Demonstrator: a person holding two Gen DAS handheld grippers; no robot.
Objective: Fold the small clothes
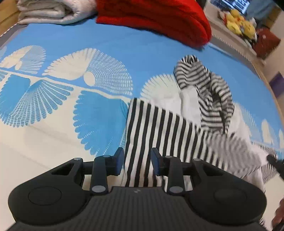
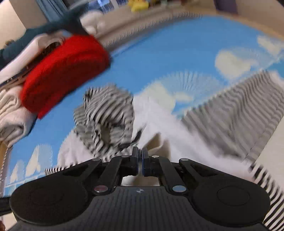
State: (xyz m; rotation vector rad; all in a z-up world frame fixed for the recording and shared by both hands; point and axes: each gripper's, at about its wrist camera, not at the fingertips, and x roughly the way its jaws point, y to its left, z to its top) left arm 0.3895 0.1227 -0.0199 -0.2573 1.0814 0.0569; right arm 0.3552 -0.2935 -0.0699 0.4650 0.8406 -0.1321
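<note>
Right claw [image 2: 140,160] pinches striped garment [image 2: 106,113]; left claw [image 1: 137,161] gapes.

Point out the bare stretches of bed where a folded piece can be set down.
Widest free patch: the blue-and-cream bedspread left of the striped garment, below the red knit and the folded white blanket. A narrower blue strip runs between the red knit and the garment's hood. It is crowded on the right, where the garment sprawls.

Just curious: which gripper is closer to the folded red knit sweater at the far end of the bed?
Hard to tell. The left gripper and right gripper both hover over the striped garment, apart from the red sweater.
</note>
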